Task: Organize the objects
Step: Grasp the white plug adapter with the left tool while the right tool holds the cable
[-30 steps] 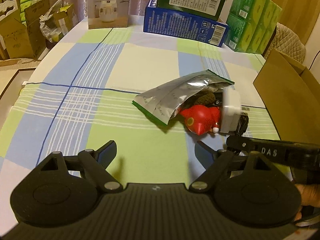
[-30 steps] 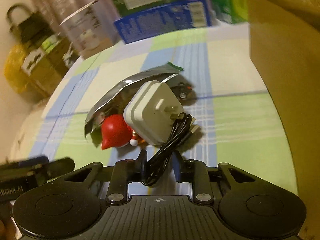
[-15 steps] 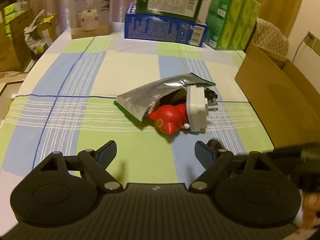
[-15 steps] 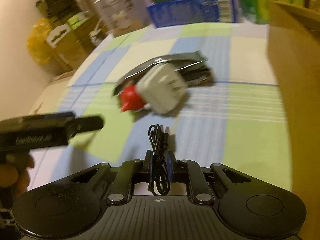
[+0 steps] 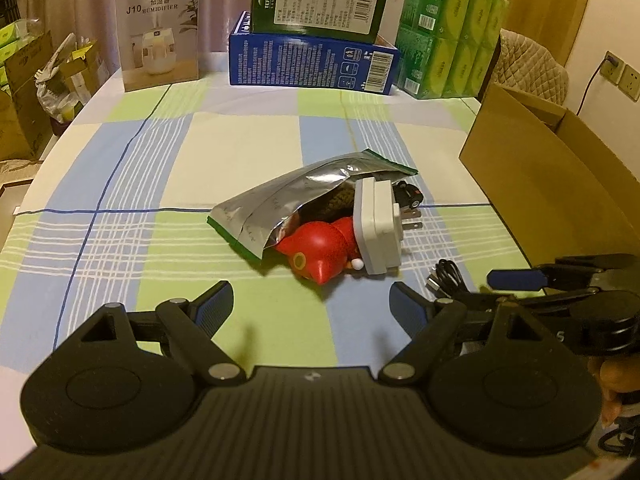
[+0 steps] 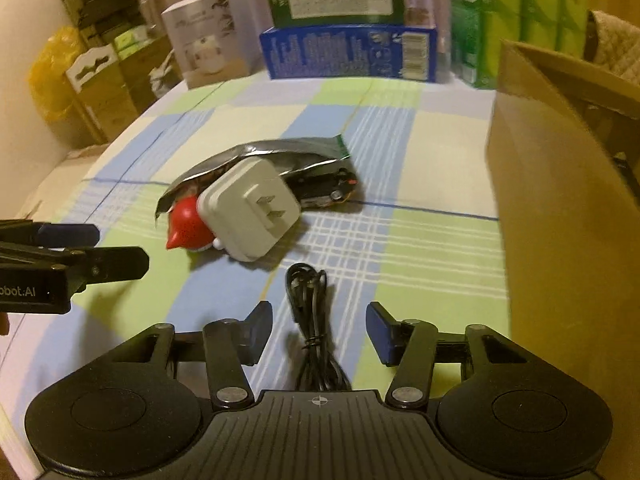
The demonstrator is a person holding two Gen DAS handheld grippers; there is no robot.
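A coiled black cable lies on the checked cloth between the fingers of my right gripper, which is open around it. The same cable shows in the left wrist view beside the right gripper's fingers. Just beyond lies a pile: a white plug adapter, a red toy figure, a silver foil pouch and a small black toy car. My left gripper is open, empty, short of the pile.
An open cardboard box stands at the right edge of the table. Along the back are a humidifier box, a blue box with a green one on top, and green tissue packs. More cartons sit off the table's left.
My right gripper pulled back from the pile with the cable, then opened and left it on the cloth. The left gripper drew back slightly and stayed open.
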